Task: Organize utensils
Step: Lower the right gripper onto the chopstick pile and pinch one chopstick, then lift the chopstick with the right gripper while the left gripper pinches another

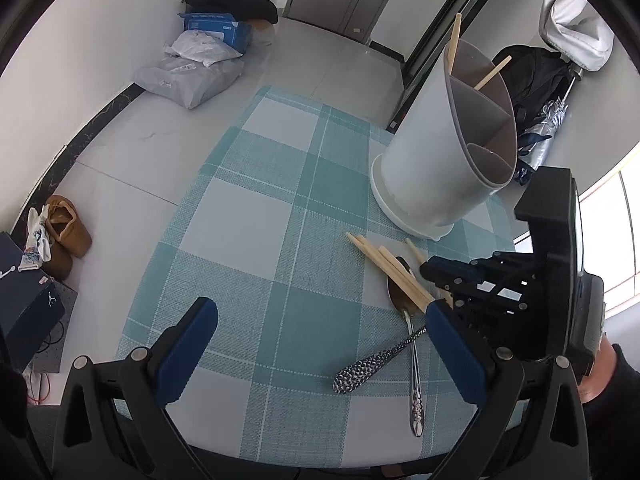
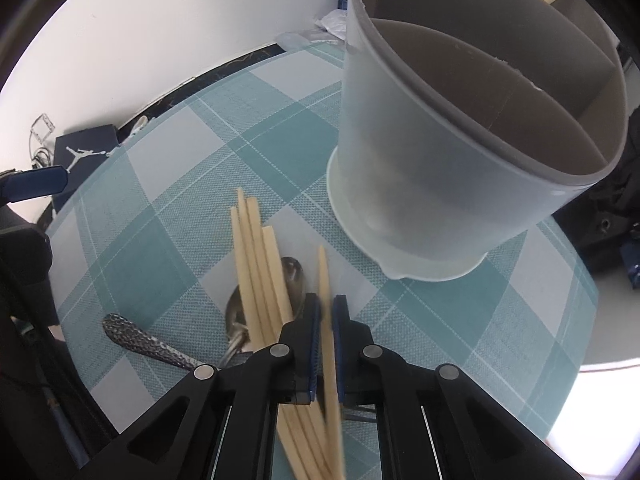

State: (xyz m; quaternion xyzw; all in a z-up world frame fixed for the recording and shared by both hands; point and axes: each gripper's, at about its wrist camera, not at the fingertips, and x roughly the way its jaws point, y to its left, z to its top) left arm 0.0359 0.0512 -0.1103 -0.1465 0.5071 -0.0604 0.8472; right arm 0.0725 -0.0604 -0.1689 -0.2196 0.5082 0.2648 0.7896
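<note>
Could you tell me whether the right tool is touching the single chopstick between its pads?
Touching. In the right wrist view the right tool has both blue pads closed against the lone chopstick, with no gap on either side.

A round table (image 1: 248,208) covered in a teal-and-white checked cloth carries everything here. Toward two o'clock on its top stands a pale divided utensil holder (image 1: 436,160) on its wider base, and just in front of it, around four o'clock, a bundle of wooden chopsticks (image 1: 390,266) lies across the bowl of a metal spoon (image 1: 408,320). A second piece of cutlery with a hammered handle (image 1: 372,362) crosses the spoon's stem near five o'clock, while the whole left half of the cloth, from seven to eleven o'clock, lies bare.
</note>
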